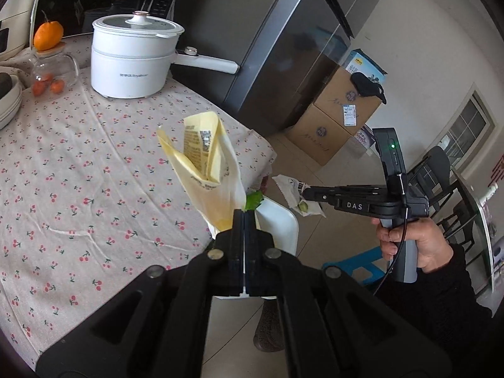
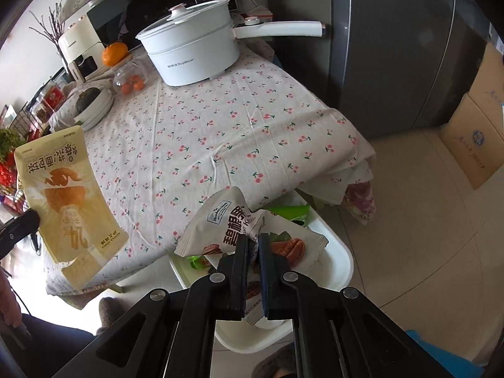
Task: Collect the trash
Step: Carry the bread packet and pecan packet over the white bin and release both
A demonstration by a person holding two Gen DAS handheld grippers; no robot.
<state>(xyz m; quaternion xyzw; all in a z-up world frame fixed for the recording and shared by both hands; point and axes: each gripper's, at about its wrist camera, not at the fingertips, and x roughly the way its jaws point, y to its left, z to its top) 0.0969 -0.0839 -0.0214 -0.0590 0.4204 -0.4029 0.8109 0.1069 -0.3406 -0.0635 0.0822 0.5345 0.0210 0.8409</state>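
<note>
My left gripper (image 1: 244, 217) is shut on the bottom edge of a pale yellow snack bag (image 1: 204, 163), which stands up over the table's edge. The right wrist view shows the same yellow bag (image 2: 69, 195) at the left, pinched by the left gripper (image 2: 36, 219). My right gripper (image 2: 255, 242) is shut on a crumpled white nut wrapper (image 2: 230, 220). It hangs above a white bin (image 2: 341, 261) on the floor by the table corner, with green wrappers inside. In the left wrist view the right gripper (image 1: 305, 193) holds that white wrapper (image 1: 293, 189) just beyond the bin (image 1: 283, 223).
A cherry-print tablecloth (image 1: 78, 173) covers the table. At its far end stand a white electric pot (image 1: 132, 60), a glass jar with an orange on it (image 1: 53, 69) and stacked bowls (image 1: 8, 97). A grey fridge (image 1: 283, 47), cardboard boxes (image 1: 340, 110) and a blue stool (image 1: 362, 264) stand around.
</note>
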